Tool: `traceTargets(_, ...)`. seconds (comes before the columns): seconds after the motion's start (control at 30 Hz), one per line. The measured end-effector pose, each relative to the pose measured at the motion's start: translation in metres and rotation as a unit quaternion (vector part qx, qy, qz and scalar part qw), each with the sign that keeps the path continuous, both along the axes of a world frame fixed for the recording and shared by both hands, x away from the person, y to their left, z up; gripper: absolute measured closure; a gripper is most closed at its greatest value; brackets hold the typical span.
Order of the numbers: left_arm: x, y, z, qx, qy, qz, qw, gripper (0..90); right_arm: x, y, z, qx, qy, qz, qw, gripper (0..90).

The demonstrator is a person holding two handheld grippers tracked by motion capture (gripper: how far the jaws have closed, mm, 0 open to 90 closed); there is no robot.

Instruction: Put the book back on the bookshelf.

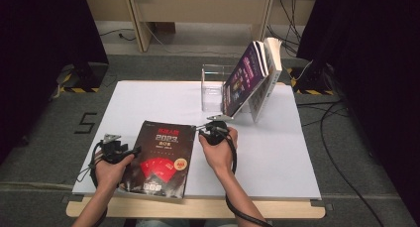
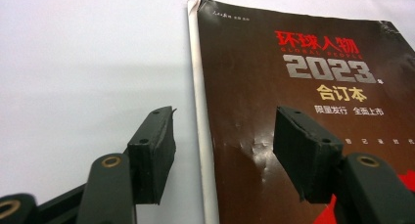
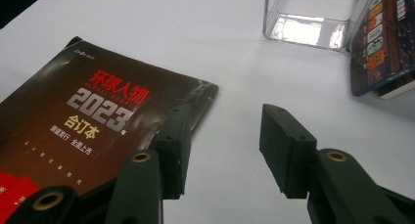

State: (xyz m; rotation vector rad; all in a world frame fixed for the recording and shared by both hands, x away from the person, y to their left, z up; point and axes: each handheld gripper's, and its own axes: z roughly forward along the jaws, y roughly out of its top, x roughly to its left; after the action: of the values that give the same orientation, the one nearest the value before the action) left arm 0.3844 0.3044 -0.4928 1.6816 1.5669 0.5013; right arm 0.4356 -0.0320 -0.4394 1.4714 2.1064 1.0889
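The dark magazine (image 1: pixel 159 157) lay flat at the table's (image 1: pixel 277 152) near edge, probably floppy and glossy, best pinched at its spine, which the left gripper's (image 2: pixel 222 150) open jaws straddled; the right gripper (image 3: pixel 222 150) gaped empty.

open tabletop (image 1: pixel 163 98) left, leaning books (image 1: pixel 252 81) (clear box (image 1: pixel 214 88)) right

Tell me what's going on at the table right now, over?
Left gripper open, jaws astride the dark book's spine edge. Right gripper open at its far corner, nothing held. Book lies flat; clear box and leaning books stand beyond.
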Motion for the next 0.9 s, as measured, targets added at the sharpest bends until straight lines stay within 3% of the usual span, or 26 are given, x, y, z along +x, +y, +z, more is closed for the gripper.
traceTargets(0.53,0.002,0.003,-0.004,-0.011,0.015,0.001,0.9998,41.0,0.006,0.014,-0.012,-0.001,0.022,0.015,0.9996,56.9)
traceTargets(0.9,0.000,-0.001,-0.002,-0.019,0.025,0.000,0.9995,47.0,0.006,0.009,-0.012,-0.001,0.026,0.009,0.9996,56.9)
